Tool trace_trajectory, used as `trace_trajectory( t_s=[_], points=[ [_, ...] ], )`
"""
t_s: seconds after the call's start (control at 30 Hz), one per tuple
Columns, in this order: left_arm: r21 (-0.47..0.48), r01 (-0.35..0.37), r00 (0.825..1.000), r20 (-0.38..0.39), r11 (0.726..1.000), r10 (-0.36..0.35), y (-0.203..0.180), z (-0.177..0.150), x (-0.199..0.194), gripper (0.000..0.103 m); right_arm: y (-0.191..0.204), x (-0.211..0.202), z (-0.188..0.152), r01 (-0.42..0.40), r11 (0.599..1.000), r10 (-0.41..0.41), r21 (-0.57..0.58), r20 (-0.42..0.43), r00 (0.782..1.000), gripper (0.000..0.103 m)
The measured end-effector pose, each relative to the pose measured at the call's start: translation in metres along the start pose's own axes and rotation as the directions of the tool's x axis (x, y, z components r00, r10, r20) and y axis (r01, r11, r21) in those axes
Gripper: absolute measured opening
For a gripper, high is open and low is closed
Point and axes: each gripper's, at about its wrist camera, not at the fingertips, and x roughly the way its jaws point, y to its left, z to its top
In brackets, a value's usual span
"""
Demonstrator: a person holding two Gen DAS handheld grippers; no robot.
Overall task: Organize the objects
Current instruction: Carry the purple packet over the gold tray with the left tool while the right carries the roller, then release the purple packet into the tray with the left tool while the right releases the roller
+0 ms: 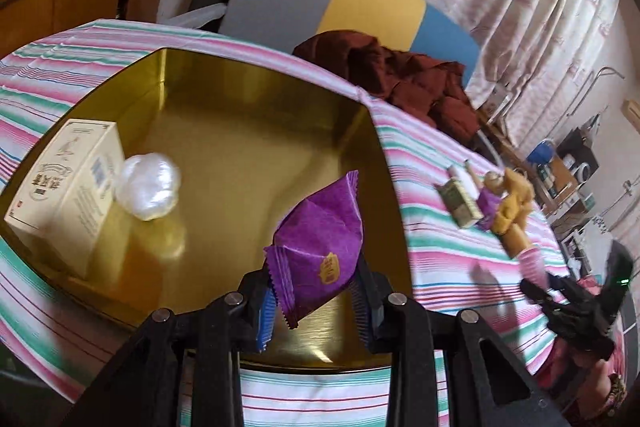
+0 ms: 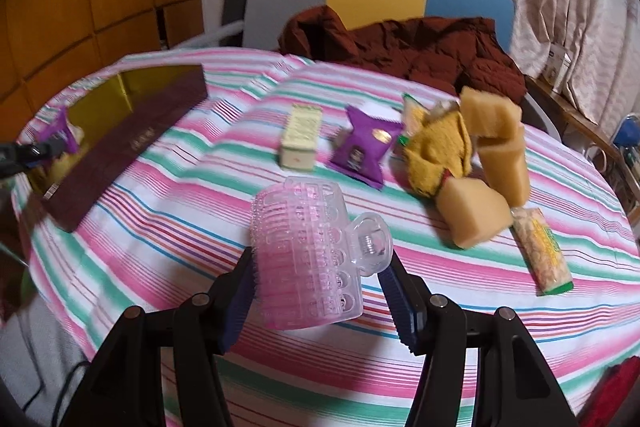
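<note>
Left tongs grip purple packet — over gold tin.

Right gripper fingers clamp pink hair clip above striped table; purple packet, sponges, gold tin beyond.

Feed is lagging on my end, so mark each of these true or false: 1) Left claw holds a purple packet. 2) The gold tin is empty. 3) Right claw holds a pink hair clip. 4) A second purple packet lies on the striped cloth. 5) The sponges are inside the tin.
1) True: the left claw is shut on the purple packet over the gold tin.
2) False: it holds a cream box and a white pearly ball.
3) True: right claw, pink hair clip.
4) True: second purple packet, striped cloth.
5) False: the sponges sit on the cloth.
</note>
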Motion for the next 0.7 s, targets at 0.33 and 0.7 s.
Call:
trace_trajectory(
  t_s=[0.33, 0.7],
  points=[
    [0.077, -0.11, 0.993, -0.043, 0.991, 0.113, 0.017, 0.005, 0.0, 0.033, 0.049, -0.025, 0.021, -0.133, 0.987, 0.125, 0.086, 0.088, 0.988, 0.061],
    [0.01, -0.109, 0.99, 0.087, 0.994, 0.108, 0.032, -0.008, -0.044, 0.047, 0.126, -0.024, 0.05, -0.287, 0.957, 0.281, 0.041, 0.109, 0.954, 0.061]
  ],
)
